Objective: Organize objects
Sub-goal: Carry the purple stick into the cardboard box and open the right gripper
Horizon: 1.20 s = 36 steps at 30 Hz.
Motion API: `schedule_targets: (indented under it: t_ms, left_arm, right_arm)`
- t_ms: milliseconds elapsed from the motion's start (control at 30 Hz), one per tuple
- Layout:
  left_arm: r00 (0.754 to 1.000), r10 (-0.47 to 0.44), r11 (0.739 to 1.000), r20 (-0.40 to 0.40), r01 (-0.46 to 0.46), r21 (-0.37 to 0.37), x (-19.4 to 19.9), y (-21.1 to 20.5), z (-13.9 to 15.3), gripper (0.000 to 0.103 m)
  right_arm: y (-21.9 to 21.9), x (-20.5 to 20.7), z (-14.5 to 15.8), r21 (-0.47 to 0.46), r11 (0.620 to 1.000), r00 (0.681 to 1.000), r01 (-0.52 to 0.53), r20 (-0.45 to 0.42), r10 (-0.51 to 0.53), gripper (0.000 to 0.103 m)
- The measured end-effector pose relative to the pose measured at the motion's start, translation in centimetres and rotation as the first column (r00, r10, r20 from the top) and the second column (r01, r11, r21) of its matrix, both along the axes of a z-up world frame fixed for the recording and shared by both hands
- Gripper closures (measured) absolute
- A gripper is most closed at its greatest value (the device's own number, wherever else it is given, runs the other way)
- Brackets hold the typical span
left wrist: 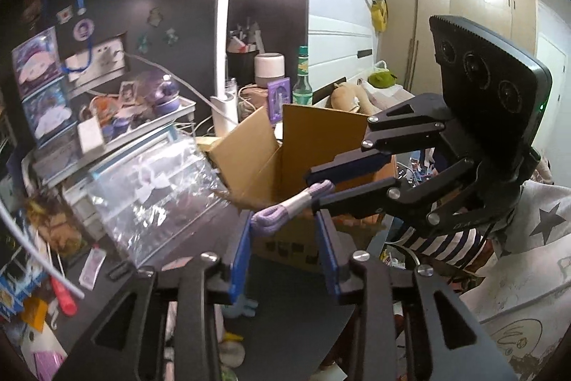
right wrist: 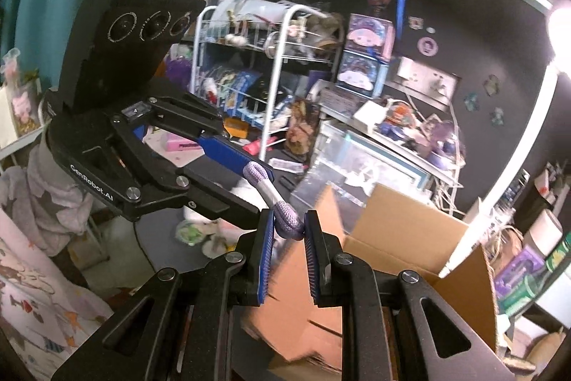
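My right gripper (left wrist: 319,190) pinches one end of a lilac cord bundle (left wrist: 285,207) above the open cardboard box (left wrist: 303,134). My left gripper (left wrist: 283,231), jaws slightly spread, has the other end against its pad at ten o'clock.

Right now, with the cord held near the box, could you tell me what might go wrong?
1. The left hand-held gripper stands open, with the cord against one pad only. The right hand-held gripper alone pinches it, by an end loop, so it may slip out.
2. The box has upright flaps; a dropped cord could glance off one and land outside.
3. The two grippers are close and may bump.
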<state>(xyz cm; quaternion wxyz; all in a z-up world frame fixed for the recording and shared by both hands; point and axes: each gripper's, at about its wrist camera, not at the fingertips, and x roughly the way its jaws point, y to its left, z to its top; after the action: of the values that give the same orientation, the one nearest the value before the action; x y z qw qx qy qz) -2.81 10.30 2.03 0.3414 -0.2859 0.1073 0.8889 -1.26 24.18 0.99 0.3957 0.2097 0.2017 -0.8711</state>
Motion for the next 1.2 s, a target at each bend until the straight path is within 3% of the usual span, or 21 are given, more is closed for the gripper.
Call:
schedule_targets:
  t_ms: [267, 667, 1000, 1067, 1100, 1133, 1200]
  left_arm:
    - [0.998, -0.051, 0.999, 0.021, 0.051, -0.007, -2.2, 3.1, 0.5, 0.084]
    - [0.994, -0.077, 0.996, 0.073, 0.08, -0.043, -5.3, 6.2, -0.1, 0.084]
    - [0.991, -0.058, 0.996, 0.122, 0.067, -0.064, -8.1, 7.3, -1.1, 0.084]
    - [0.991, -0.048, 0.996, 0.125, 0.057, -0.071, -8.5, 7.5, -1.4, 0.076]
    - [0.991, -0.036, 0.996, 0.125, 0.046, -0.08, -8.8, 7.5, -1.5, 0.066]
    - [0.993, -0.019, 0.995, 0.121, 0.03, -0.093, -8.9, 7.5, -1.7, 0.061]
    - [0.993, 0.0, 0.995, 0.12, 0.012, -0.1, -9.2, 7.4, -1.8, 0.055]
  right_arm:
    - [3.2, -0.9, 0.1, 0.0, 0.997, 0.997, 0.077, 0.0, -0.077, 0.09]
    - [5.5, -3.5, -0.8, 0.032, 0.988, 0.985, 0.151, 0.08, -0.154, 0.09]
    - [5.6, -6.3, -1.6, 0.065, 0.972, 0.956, 0.227, 0.174, -0.235, 0.09]
    - [5.5, -6.7, -1.9, 0.068, 0.97, 0.951, 0.233, 0.194, -0.242, 0.087]
    - [5.5, -6.8, -2.1, 0.071, 0.969, 0.948, 0.237, 0.201, -0.246, 0.077]
    - [5.5, -6.8, -2.2, 0.071, 0.968, 0.947, 0.24, 0.2, -0.25, 0.065]
    - [5.5, -6.8, -2.3, 0.067, 0.966, 0.946, 0.25, 0.196, -0.259, 0.059]
